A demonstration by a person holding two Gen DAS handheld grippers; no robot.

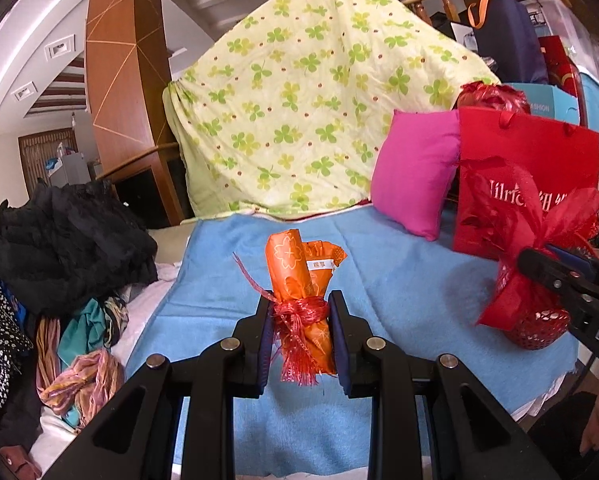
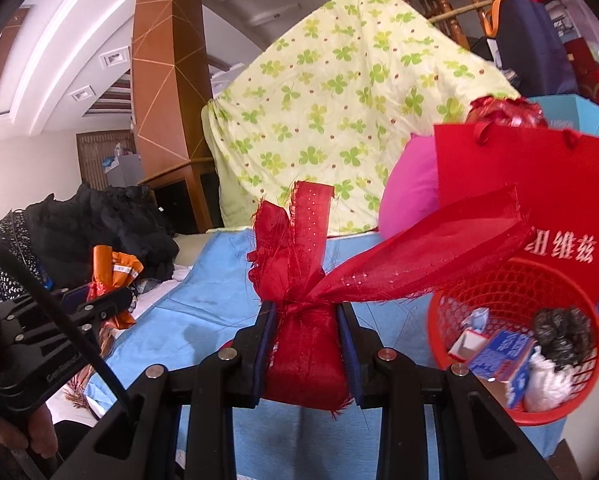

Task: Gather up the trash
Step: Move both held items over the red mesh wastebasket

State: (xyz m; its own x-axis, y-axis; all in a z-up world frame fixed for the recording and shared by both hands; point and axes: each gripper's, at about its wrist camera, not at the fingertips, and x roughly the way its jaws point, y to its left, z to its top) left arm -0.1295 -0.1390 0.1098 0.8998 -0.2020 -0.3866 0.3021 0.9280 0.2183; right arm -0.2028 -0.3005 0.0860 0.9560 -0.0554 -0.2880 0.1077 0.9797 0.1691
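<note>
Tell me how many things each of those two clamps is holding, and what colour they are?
Orange: 1, the wrapper bundle in the left gripper.
Red: 1, the cloth bundle in the right gripper.
Total: 2.

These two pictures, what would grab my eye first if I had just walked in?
Most likely the two bright bundles held up over the blue blanket: the left tongs clamp an orange wrapper roll tied with red string, and the right tongs clamp a red cloth bundle with a floppy bow. Next, the red mesh basket low on the right, already holding scraps, below a red paper bag.
</note>
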